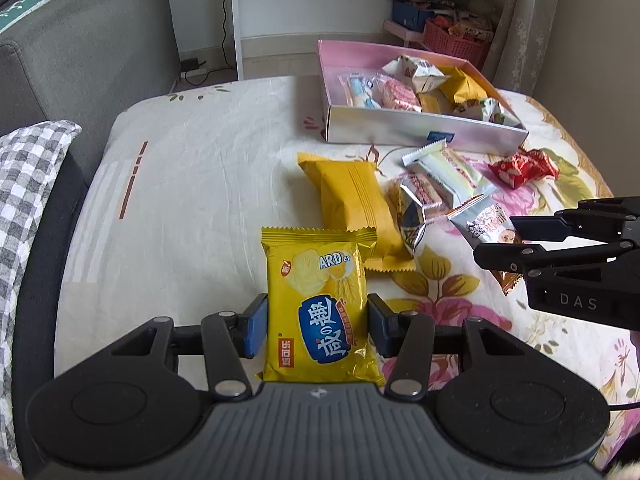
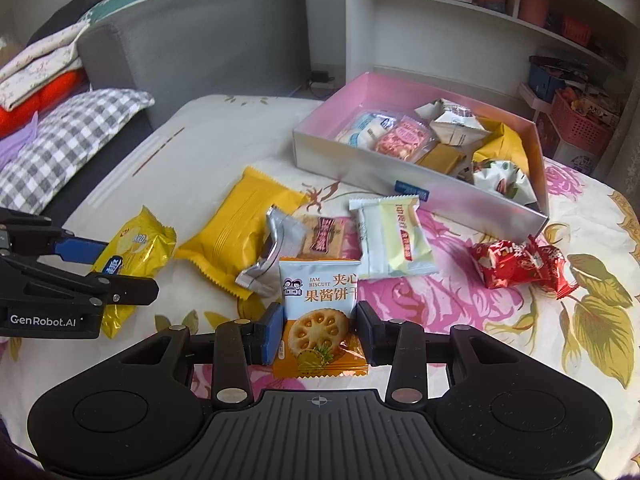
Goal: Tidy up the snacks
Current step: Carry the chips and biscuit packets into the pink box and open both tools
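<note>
The left gripper (image 1: 317,330) is clamping a yellow cracker packet (image 1: 318,304) with a blue oval logo, its blue pads pressing both long edges. The right gripper (image 2: 316,330) is clamping a white-and-orange jam biscuit packet (image 2: 320,312) showing a round lattice biscuit; its pads are squeezing the sides. Both packets are sitting at 6 o'clock in their own views, over a floral bedspread (image 2: 500,320). Lying loose at 12 o'clock of the biscuit packet are a silver wrapper (image 2: 272,256), a plain yellow pouch (image 2: 236,232) and a pale cream packet (image 2: 394,236); red candies (image 2: 520,266) are lying at 2 o'clock. Beyond them, a pink-lined box (image 2: 440,196) is holding more snacks.
</note>
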Demonstrator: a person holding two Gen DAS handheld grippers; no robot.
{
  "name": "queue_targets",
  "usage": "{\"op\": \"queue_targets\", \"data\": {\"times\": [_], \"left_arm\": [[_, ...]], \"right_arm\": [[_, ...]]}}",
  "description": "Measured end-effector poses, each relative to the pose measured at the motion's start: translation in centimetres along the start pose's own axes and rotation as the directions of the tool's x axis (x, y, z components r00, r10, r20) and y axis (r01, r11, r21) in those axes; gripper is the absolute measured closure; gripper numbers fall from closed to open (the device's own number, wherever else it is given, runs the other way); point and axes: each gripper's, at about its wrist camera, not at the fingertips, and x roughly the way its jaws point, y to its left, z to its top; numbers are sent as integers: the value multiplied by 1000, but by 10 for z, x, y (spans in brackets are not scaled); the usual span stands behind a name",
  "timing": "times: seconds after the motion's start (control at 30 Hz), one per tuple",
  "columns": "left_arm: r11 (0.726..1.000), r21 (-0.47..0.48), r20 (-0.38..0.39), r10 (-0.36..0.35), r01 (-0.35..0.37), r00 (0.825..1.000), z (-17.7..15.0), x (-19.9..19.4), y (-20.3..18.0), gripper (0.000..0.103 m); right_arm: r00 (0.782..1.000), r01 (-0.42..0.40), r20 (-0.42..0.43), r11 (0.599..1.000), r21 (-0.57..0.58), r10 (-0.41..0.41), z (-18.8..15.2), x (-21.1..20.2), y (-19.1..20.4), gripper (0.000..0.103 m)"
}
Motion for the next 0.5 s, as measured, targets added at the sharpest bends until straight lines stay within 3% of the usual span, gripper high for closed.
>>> {"op": "queue_targets", "data": {"times": [0.5], "left_arm": [[998, -59, 50, -17, 20, 999, 39, -3, -16, 56]], "right_arm": [[995, -13, 96, 986, 165, -2, 33, -19, -61, 65]]}}
